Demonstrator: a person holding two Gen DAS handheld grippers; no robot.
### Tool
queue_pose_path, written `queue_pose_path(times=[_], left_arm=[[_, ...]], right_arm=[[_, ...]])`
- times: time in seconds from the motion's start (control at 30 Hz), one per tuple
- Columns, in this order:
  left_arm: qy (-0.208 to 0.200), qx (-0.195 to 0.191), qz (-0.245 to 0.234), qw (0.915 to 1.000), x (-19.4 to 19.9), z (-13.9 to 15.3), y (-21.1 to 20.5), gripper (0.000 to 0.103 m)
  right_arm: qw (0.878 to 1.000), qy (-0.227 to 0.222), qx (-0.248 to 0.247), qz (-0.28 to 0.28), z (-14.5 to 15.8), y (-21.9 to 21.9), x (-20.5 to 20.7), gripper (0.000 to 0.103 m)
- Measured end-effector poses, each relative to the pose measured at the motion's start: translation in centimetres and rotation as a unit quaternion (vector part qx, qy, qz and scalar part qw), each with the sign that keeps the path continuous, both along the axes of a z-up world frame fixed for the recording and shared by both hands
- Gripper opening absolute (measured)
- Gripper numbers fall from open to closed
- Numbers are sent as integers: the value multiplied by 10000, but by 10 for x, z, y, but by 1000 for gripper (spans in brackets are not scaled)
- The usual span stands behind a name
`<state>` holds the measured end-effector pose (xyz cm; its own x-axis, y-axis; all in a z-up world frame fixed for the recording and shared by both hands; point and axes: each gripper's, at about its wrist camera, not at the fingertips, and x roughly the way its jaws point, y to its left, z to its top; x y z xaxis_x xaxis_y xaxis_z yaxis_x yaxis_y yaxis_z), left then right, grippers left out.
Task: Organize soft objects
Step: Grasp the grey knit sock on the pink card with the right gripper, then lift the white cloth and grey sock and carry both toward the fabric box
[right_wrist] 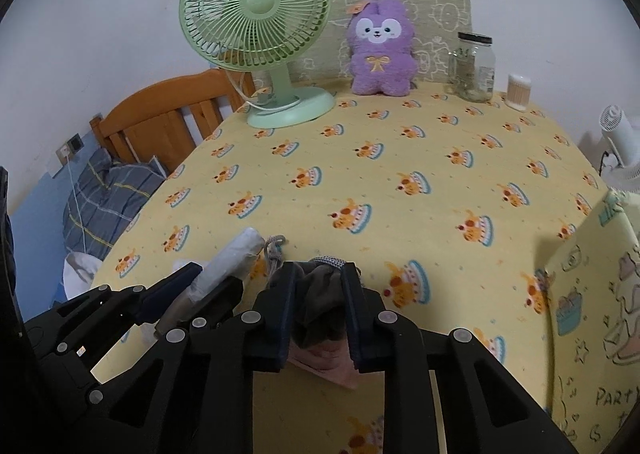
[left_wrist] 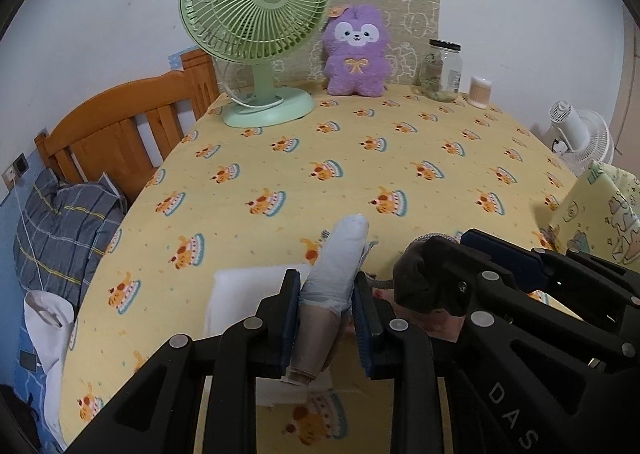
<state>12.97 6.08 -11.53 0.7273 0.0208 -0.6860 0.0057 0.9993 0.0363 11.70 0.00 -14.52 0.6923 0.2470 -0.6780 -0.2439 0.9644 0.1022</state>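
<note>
A pale rolled cloth (left_wrist: 340,266) is pinched in the left gripper (left_wrist: 327,318) and a dark bundle (right_wrist: 320,302), probably a sock, in the right gripper (right_wrist: 319,314), both held just above the yellow bedsheet (left_wrist: 360,158), mid-carry; next comes setting them somewhere tidy
</note>
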Motion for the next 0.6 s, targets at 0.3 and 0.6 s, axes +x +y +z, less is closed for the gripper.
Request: queue_pose_path(times=[0.3, 0.6], left_arm=[[48, -53, -62, 10000, -13, -4, -14, 25], [-43, -41, -121, 9999, -22, 6, -26, 25]], right_arm=[[9999, -27, -74, -120, -1, -15, -17, 24], [9997, -107, -55, -231, 9, -28, -28, 23]])
